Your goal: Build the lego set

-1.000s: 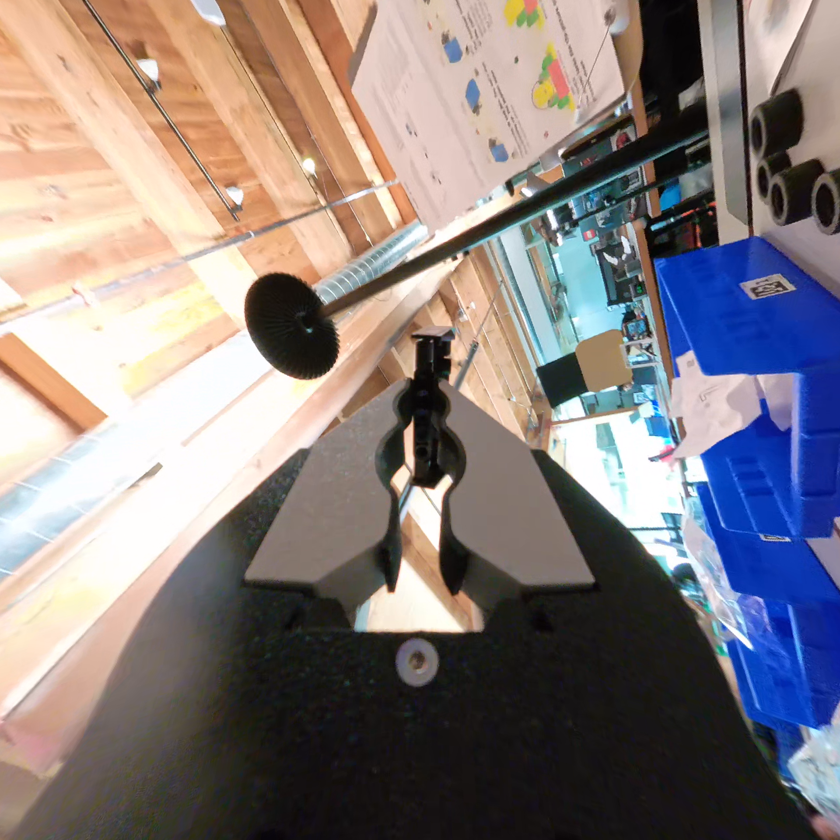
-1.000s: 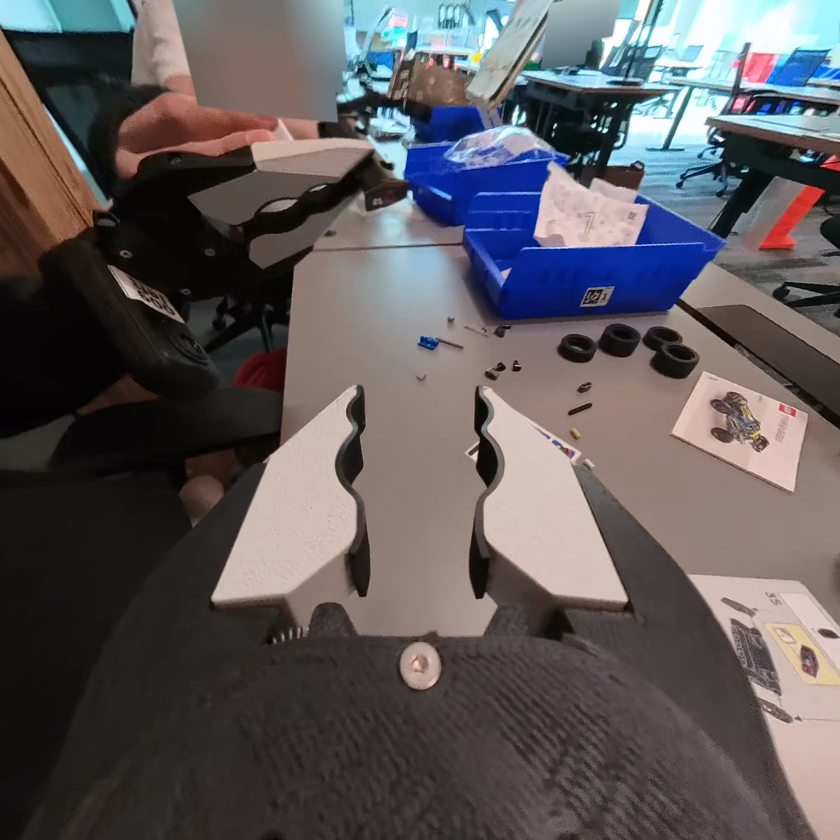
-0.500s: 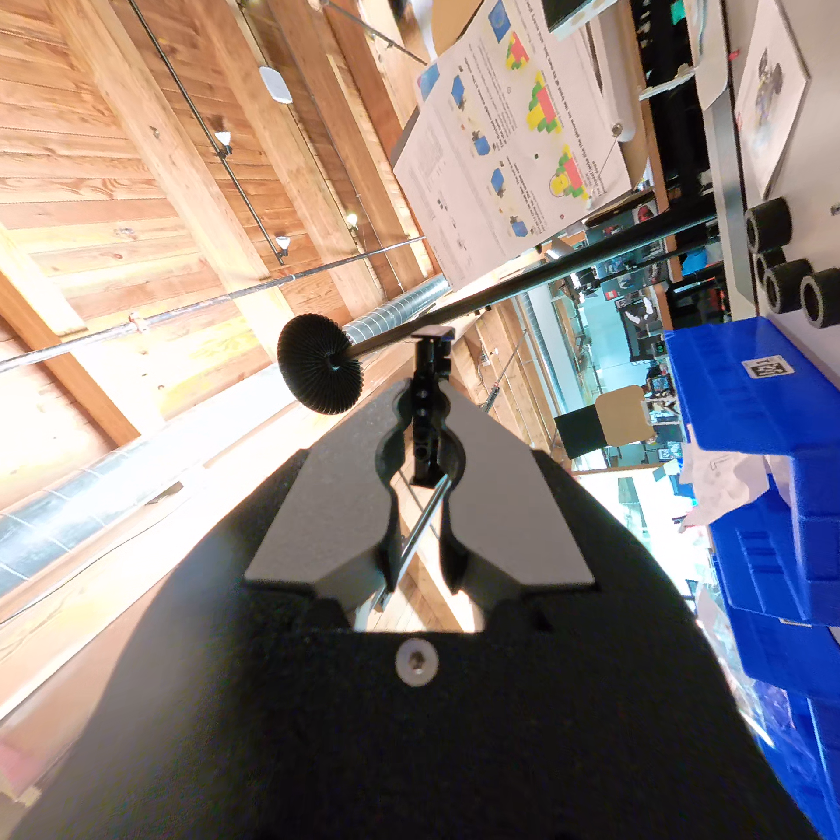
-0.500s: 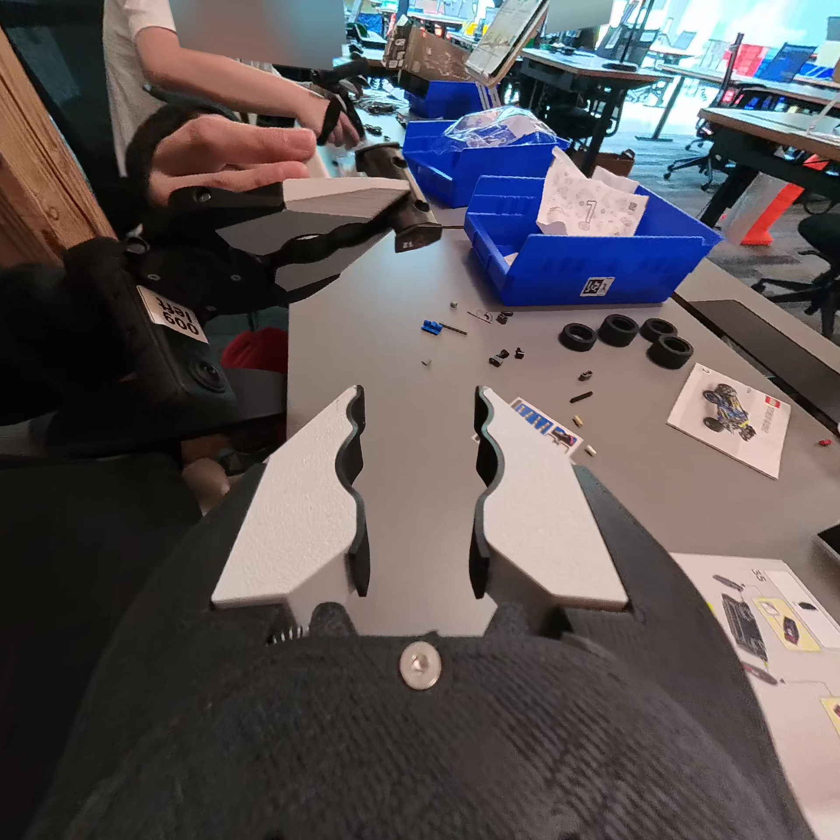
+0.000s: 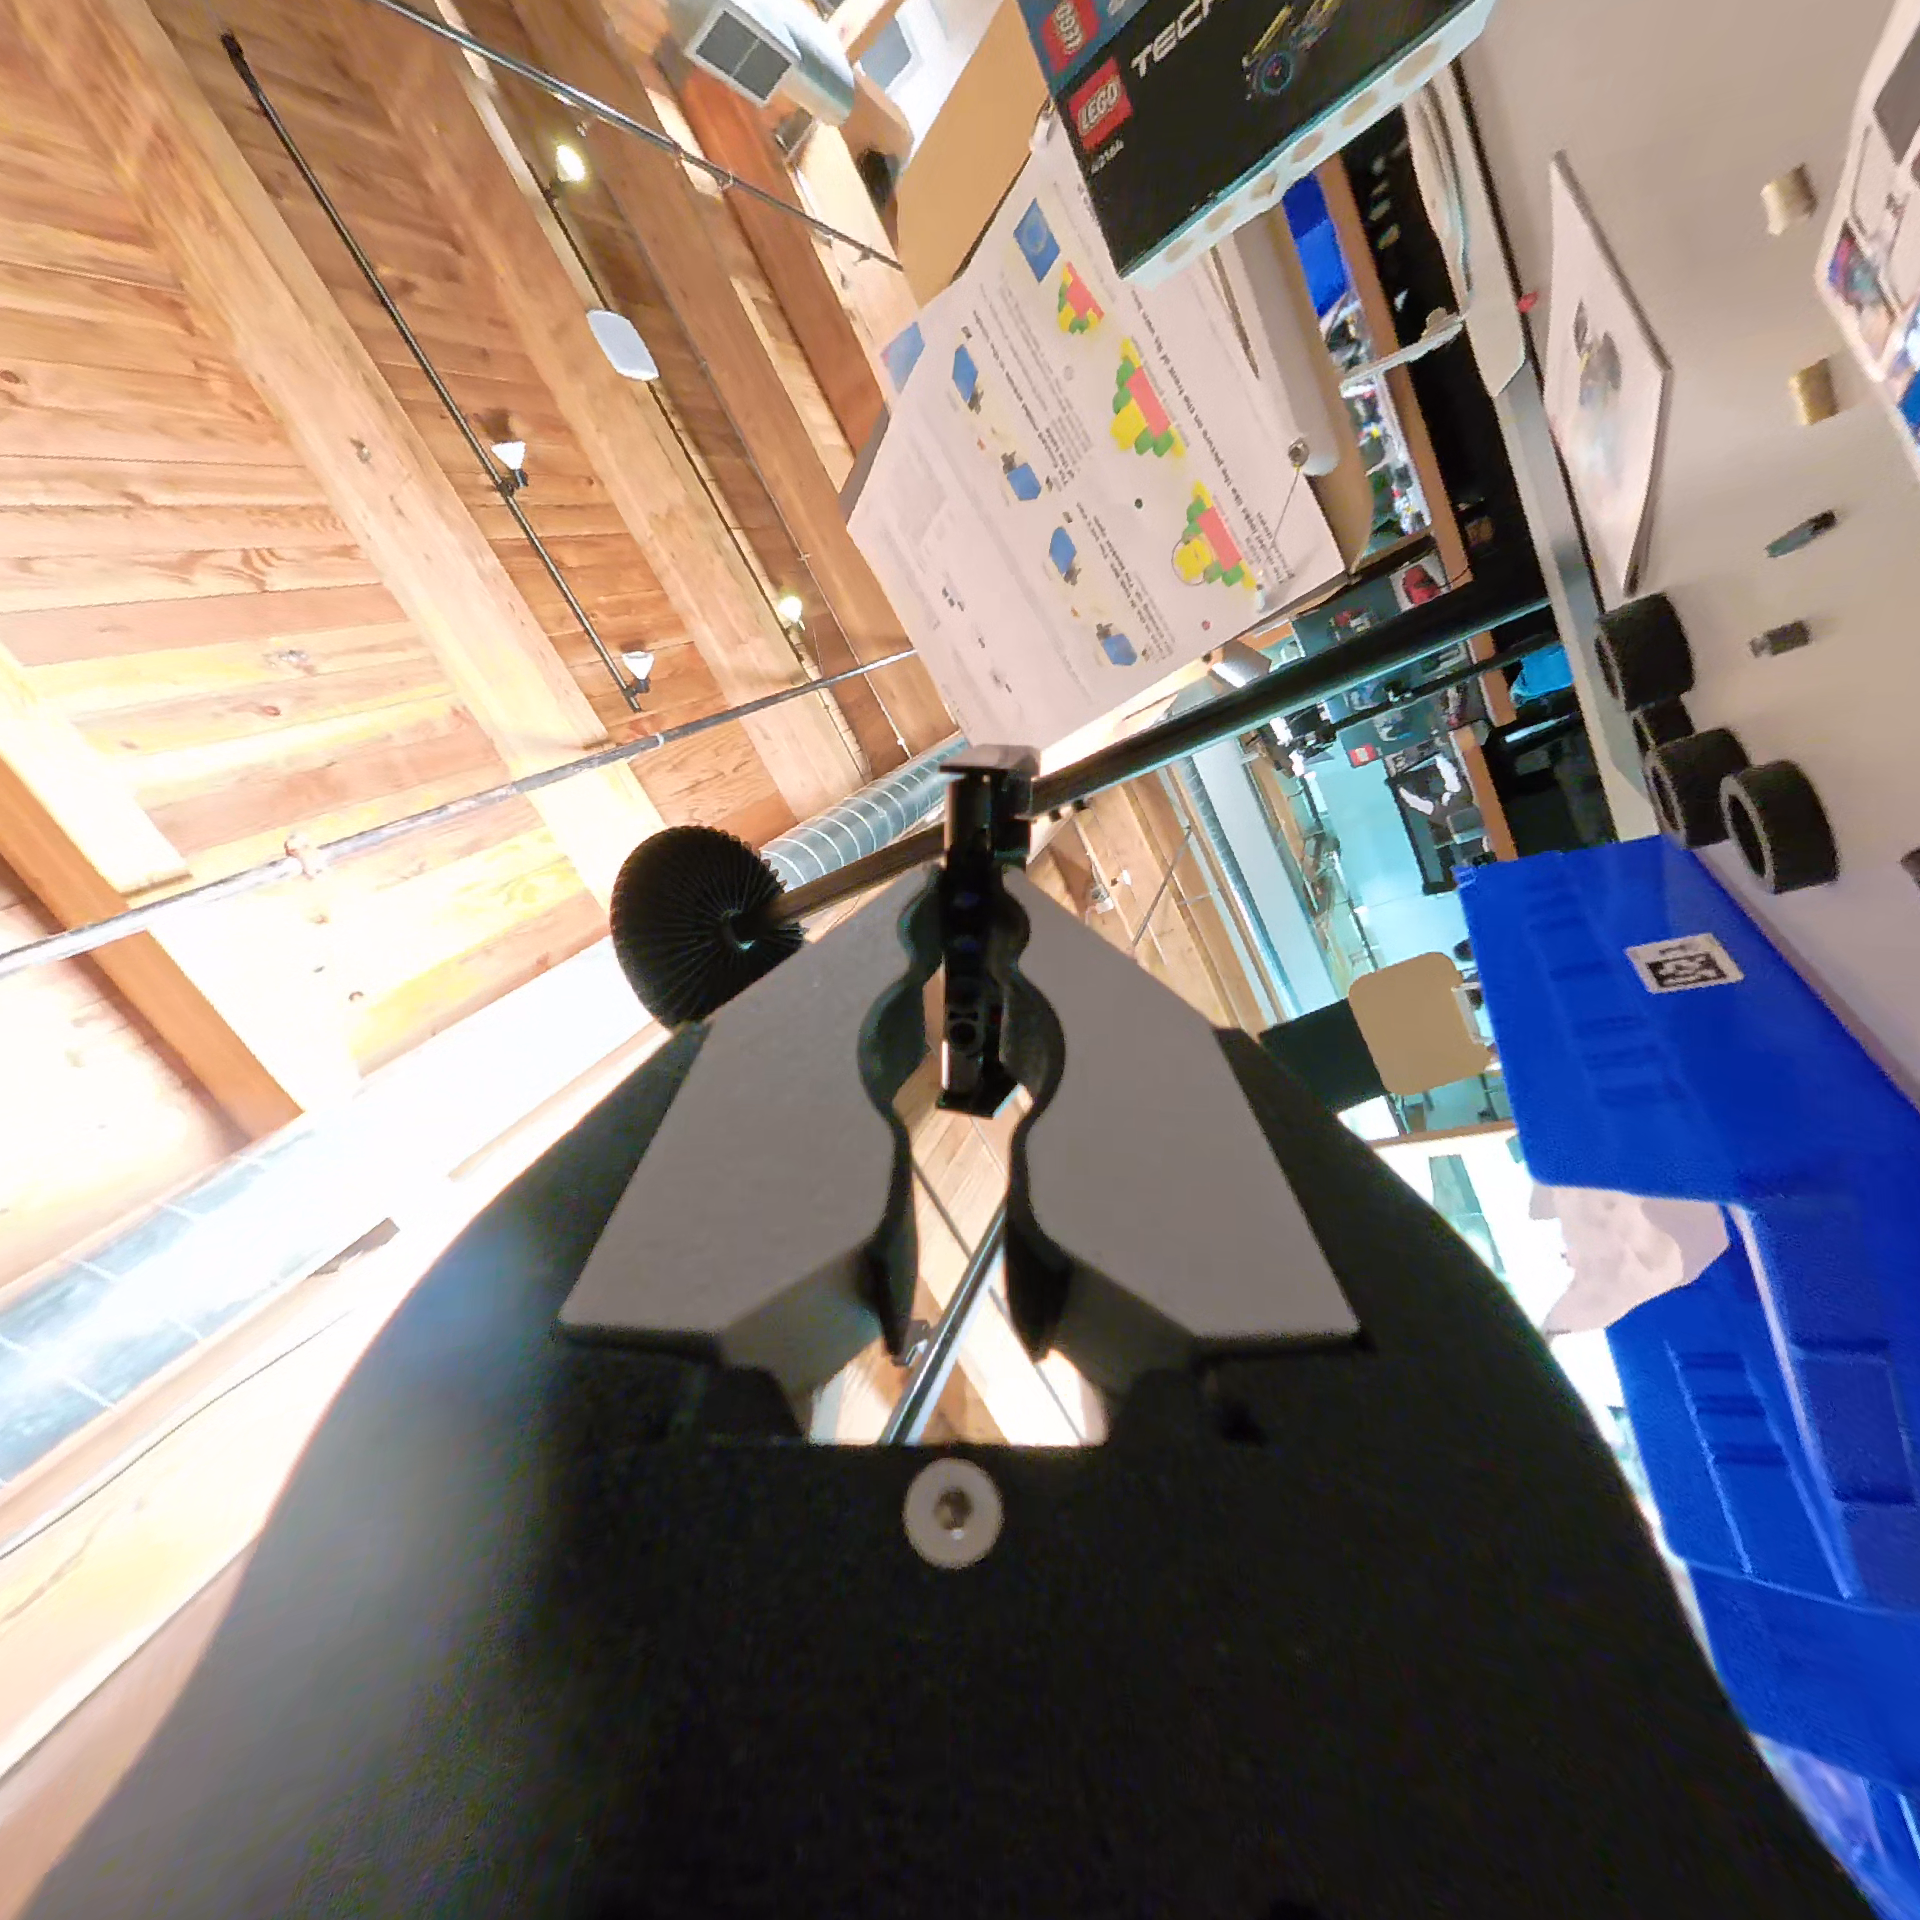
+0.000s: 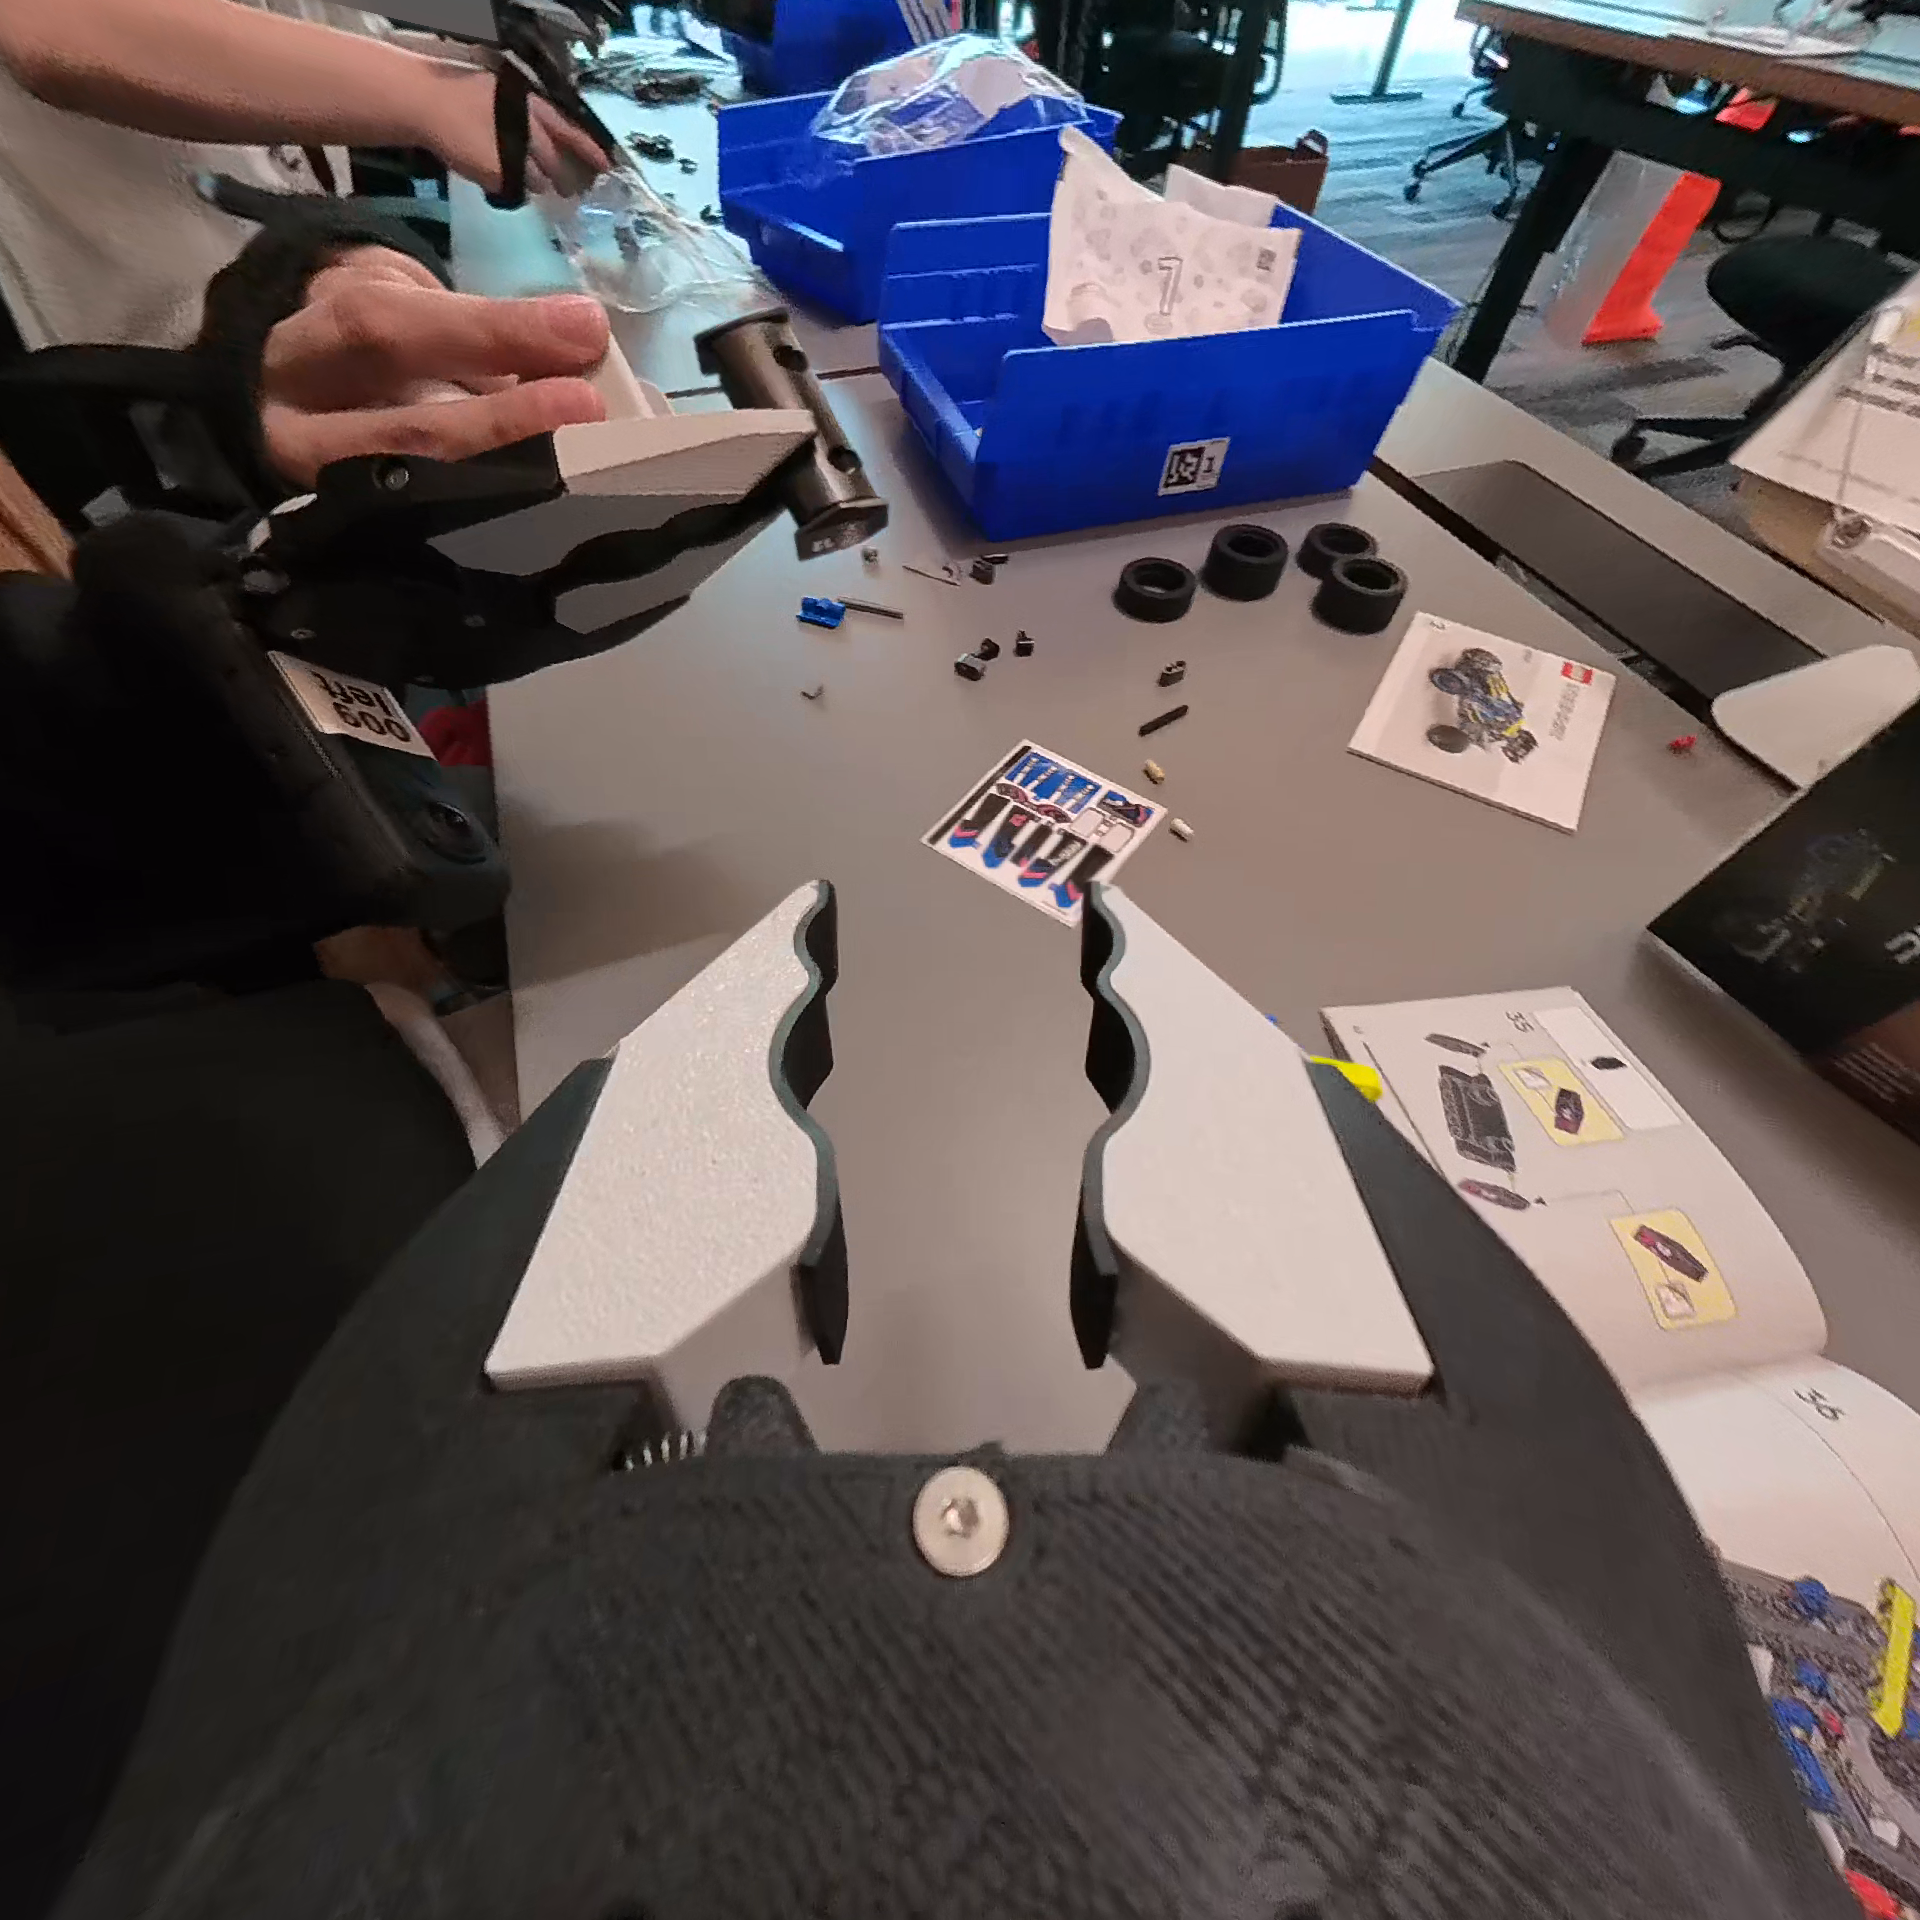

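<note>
The left gripper [image 5: 975, 914] is raised off the table and turned on its side, fingers [image 5: 790, 1101] pinched tight on a black beam [image 5: 977, 935]. It's a small plastic building piece with holes along it, held edge-on between the pads, its capped end poking out past the tips. From the right wrist view the same beam [image 6: 795, 416] sticks out sideways from that gripper, up at the far left of the table [image 6: 727, 790], just left of the blue bin [image 6: 1174, 416].

By the look of it, this piece is light and rigid, hard smooth plastic, so a bit slippery. It won't crush, but it could twist in a loose pinch. I'd take it across its flat sides, mid-length, as it's gripped now.

The right gripper [image 6: 956, 914] sits low and near, fingers wide apart with nothing between them, only bare table. Just beyond its tips lies a sticker sheet [image 6: 1044, 826]. Farther off are four tyres [image 6: 1257, 571] and scattered small parts [image 6: 977, 655]. An open manual [image 6: 1558, 1164] lies to the right.
</note>
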`<state>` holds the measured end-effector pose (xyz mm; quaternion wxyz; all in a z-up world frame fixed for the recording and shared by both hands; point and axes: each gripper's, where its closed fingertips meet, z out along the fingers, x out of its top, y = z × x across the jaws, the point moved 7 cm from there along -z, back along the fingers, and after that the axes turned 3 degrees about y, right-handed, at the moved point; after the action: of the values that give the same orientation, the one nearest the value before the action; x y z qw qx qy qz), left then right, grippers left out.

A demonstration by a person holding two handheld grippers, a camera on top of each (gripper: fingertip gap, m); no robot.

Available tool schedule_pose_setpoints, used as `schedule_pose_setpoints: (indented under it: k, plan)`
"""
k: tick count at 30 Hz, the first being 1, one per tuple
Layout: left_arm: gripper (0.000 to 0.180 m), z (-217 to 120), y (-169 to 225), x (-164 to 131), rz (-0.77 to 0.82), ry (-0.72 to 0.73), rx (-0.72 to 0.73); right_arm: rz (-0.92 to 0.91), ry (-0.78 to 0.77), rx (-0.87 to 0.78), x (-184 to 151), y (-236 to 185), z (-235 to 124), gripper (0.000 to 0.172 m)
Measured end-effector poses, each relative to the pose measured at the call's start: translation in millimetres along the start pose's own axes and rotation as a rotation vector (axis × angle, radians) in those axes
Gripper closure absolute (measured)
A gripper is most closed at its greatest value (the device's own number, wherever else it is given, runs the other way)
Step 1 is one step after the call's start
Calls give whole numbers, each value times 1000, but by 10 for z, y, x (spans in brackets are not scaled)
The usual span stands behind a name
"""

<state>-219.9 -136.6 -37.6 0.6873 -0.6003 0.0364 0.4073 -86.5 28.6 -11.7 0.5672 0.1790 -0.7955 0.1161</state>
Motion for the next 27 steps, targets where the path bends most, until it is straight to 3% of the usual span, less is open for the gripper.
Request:
schedule_pose_setpoints:
  k: [7, 12, 18, 22, 27]
  plan:
    - [176, 133, 267, 16, -58, 40, -31, 55, -27, -41, -145, 231, -11, 128]
    - [177, 206, 405, 164, -331, 102, -80, -60, -149, -131, -240, 494, -299, 126]
    - [177, 363, 177, 618, -559, 286, -41, -70, -248, -84, -690, 899, -485, 111]
    - [177, 606, -30, 860, -625, 344, -3, -24, -219, 15, -926, 987, -329, 106]
    - [177, 770, -116, 1105, -627, 359, 1, 71, -120, -14, -938, 951, -211, 106]
